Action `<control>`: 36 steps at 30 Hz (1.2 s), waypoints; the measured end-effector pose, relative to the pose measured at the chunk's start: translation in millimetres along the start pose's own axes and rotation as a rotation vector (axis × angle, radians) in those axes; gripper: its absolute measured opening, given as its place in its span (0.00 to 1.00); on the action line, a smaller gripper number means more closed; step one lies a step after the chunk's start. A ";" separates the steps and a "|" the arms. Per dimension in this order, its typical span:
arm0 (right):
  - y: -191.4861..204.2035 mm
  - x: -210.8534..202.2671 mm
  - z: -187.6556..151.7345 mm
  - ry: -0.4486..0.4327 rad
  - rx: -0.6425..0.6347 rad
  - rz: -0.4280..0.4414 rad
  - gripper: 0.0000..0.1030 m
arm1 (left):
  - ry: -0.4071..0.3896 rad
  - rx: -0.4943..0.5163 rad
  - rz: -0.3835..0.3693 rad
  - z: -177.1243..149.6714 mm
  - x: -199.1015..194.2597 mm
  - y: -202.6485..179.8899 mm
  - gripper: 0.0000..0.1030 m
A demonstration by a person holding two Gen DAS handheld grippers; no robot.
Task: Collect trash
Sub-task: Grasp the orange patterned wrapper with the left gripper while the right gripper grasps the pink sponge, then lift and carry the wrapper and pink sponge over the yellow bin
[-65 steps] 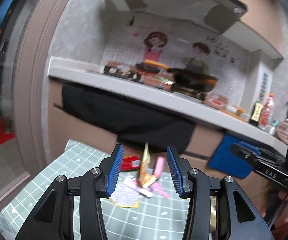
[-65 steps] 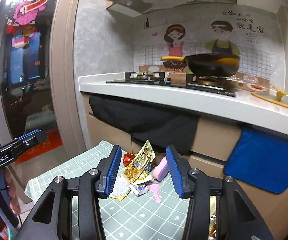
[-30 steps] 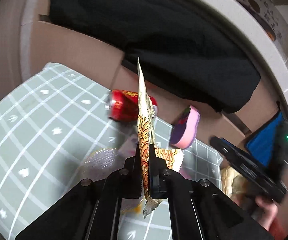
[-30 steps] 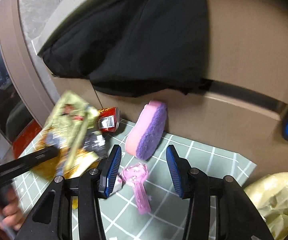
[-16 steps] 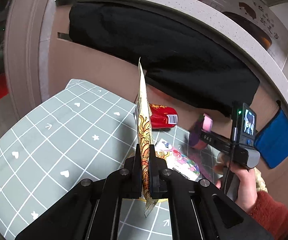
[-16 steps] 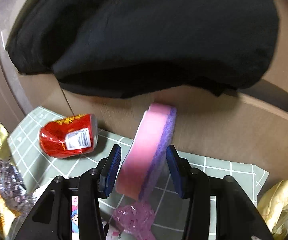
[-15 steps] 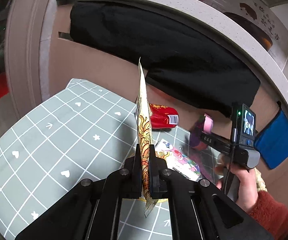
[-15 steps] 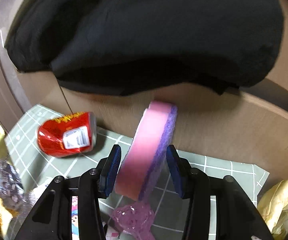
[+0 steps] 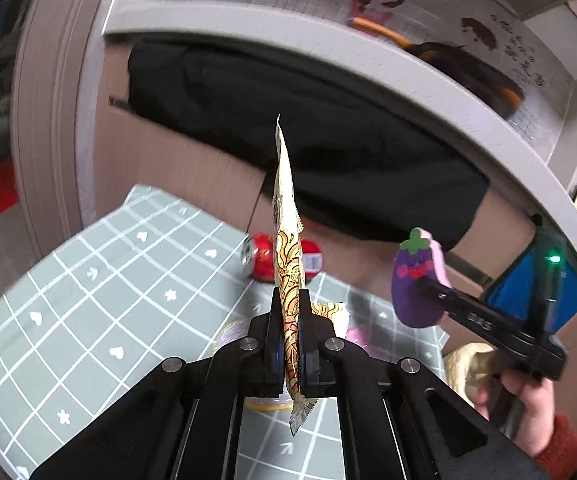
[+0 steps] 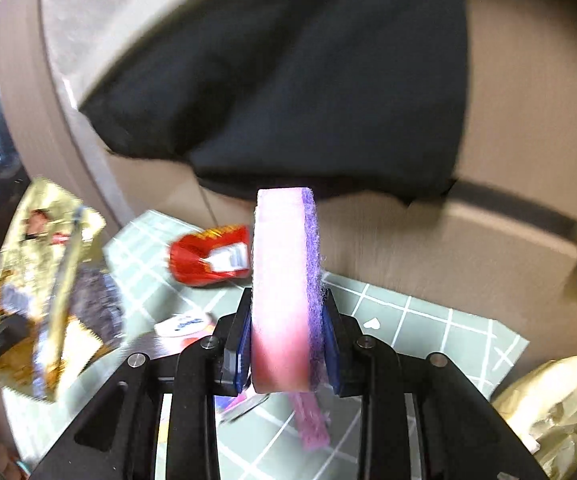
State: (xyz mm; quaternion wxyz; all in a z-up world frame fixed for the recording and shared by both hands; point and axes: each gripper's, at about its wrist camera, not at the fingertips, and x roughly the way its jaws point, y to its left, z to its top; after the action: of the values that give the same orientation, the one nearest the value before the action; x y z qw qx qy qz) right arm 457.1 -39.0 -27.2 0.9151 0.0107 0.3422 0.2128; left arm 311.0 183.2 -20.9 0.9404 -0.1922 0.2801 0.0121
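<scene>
A green checked mat [image 9: 88,300] covers the worktop beside the kitchen cupboards. The left claw [image 9: 288,332] is squeezed tight on a snack wrapper [image 9: 286,248]. The right claw [image 10: 286,344] is closing on a pink sponge [image 10: 284,280], pads pressing its sides. A red can [image 10: 208,256] lies at the far edge.

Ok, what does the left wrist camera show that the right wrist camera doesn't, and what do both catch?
Only the left wrist view shows the eggplant face on the sponge and the person's hand gripping the right hand-held gripper. Only the right wrist view shows the sponge's pink and purple edge between closing pads, and a crumpled yellowish bag. Both show the red can, the gold wrapper clamped in the left hand-held gripper, and the green grid mat.
</scene>
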 end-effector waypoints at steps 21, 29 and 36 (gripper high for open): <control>-52.9 -190.6 -15.8 -0.263 -0.038 -0.072 0.27 | -0.089 0.210 -0.129 -0.6 -46.0 -164.0 0.04; -94.4 -240.5 -29.6 -0.322 0.005 -0.133 0.27 | -0.106 0.299 -0.205 -19.8 -55.6 -231.5 0.04; -131.6 -268.7 -48.8 -0.336 0.047 -0.188 0.27 | -0.079 0.360 -0.281 -41.7 -53.8 -282.5 0.04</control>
State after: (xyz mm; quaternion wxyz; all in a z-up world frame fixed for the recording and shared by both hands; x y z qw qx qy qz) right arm 295.1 -271.4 80.8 0.9748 0.0357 0.1888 0.1136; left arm 280.7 -89.1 75.9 0.9622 -0.0580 0.2114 -0.1615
